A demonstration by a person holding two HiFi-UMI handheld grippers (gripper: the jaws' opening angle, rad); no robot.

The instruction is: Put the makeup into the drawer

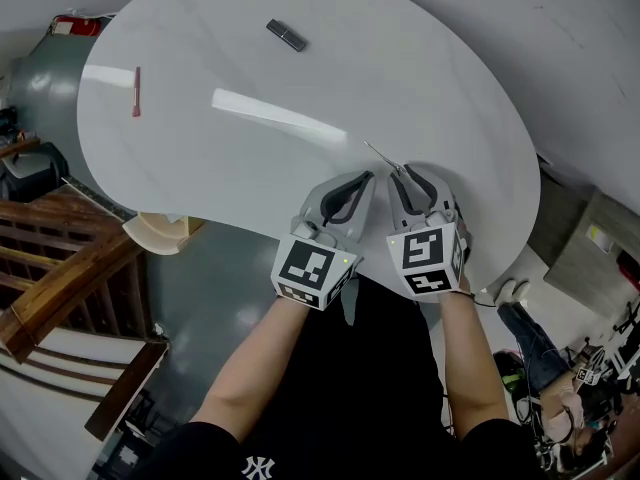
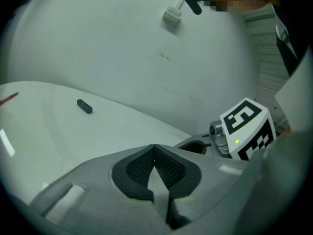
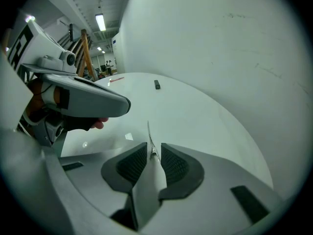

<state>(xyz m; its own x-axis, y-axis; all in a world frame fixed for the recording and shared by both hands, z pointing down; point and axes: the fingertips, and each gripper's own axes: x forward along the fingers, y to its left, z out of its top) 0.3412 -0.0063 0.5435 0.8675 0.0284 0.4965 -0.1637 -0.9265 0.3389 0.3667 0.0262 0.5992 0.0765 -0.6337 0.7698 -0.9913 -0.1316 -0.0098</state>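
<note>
A: What is the biggest thing there?

B: One round white table [image 1: 400, 78], filling the far half of the head view.

A: And the grippers?

B: Two, side by side at the table's near edge. The left gripper [image 1: 364, 178] has its pads pressed together at the tips, with nothing between them. The right gripper [image 1: 402, 173] sits just to its right, its jaws pinched on a thin silver stick.

A: How many makeup items does the person have in reach?

B: Three, one of each kind. One dark bar [image 1: 286, 34] lies flat at the far side of the table, well apart from both grippers. One red pencil [image 1: 136, 91] lies near the left edge, also well apart. The third and smallest is the thin silver stick [image 3: 149, 133], poking out past the right gripper's pads and slanting far-left over the table near its near edge.

A: Does its tip touch the table?

B: That cannot be told
</note>
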